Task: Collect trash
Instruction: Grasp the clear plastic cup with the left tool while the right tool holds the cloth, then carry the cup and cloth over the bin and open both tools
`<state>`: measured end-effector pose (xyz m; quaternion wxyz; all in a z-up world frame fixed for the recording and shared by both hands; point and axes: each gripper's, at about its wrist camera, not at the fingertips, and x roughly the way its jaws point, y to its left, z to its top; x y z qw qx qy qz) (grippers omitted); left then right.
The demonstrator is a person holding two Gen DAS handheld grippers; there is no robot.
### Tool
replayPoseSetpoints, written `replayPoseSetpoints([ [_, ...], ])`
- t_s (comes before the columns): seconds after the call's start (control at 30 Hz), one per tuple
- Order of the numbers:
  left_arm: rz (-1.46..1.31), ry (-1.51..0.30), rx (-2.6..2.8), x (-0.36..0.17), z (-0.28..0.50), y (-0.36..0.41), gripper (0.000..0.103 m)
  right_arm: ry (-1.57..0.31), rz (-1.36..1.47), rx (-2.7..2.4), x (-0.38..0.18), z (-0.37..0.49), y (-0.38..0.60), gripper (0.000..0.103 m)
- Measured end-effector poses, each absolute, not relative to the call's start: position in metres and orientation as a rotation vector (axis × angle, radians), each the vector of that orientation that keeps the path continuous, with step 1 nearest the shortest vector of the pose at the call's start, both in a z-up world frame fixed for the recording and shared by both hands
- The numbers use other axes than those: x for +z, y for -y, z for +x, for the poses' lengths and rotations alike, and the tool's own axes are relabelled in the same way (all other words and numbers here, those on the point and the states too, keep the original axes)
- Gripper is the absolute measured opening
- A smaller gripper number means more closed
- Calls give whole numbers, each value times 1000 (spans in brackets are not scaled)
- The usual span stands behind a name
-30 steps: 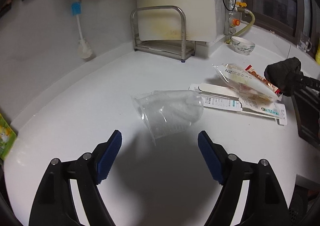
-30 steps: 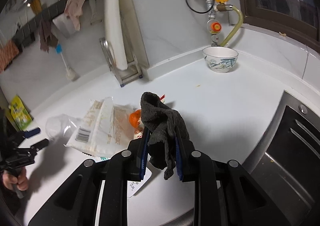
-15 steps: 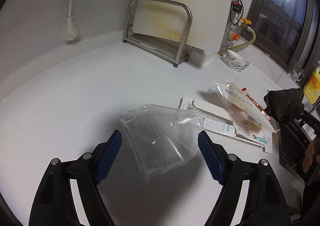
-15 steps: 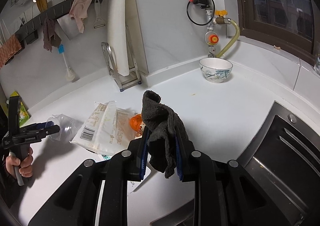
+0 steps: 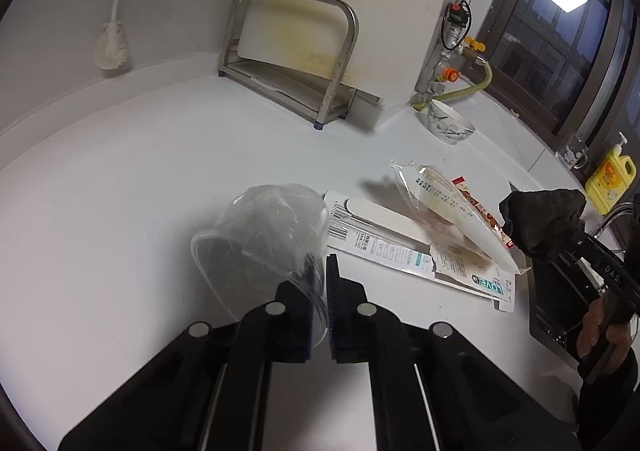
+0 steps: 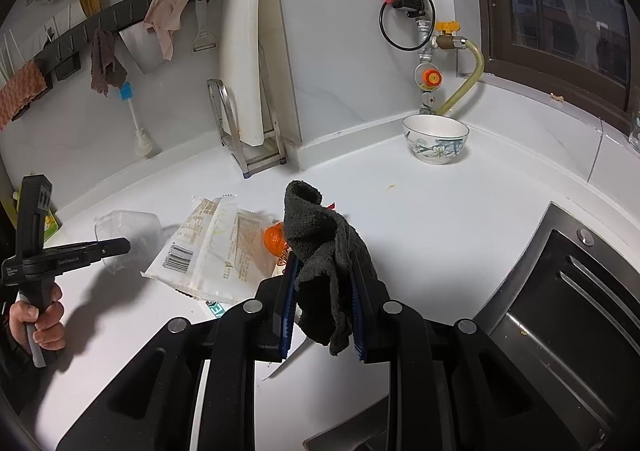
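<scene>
A clear plastic cup (image 5: 260,235) lies tilted on the white counter (image 5: 120,171). My left gripper (image 5: 318,275) is shut on the cup's rim wall; the cup also shows in the right wrist view (image 6: 132,227). A snack wrapper (image 5: 448,211) and a long flat toothbrush package (image 5: 400,247) lie to the cup's right. The wrapper shows in the right wrist view (image 6: 216,247) with an orange piece (image 6: 274,238) beside it. My right gripper (image 6: 322,299) is shut on a dark grey cloth (image 6: 320,247), held above the counter near the sink edge.
A flowered bowl (image 6: 435,139) stands at the back by the gas pipe. A metal rack with a cutting board (image 5: 296,51) stands at the back wall. A sink (image 6: 560,311) lies at the right. A yellow soap bottle (image 5: 610,177) stands by the window.
My left gripper moved in on the cup and closed on its rim wall; it was open before. The right gripper kept the cloth and stayed nearly still.
</scene>
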<state>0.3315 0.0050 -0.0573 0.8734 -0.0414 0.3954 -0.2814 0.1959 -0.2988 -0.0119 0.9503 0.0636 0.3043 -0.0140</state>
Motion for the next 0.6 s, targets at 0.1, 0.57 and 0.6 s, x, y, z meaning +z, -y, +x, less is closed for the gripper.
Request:
replayPoseSetpoints([
  [0.1,-86,-814,-554,-52,320,-5,4,-623,135,-28,-13,193,299,22],
  [0.57,20,-734,-378,-11,219,13,4,-608,136,-13,4,138,285,21],
  [0.6,23,-731,-371,-9,211,14,4,-606,136,-12,5,133,283,21],
])
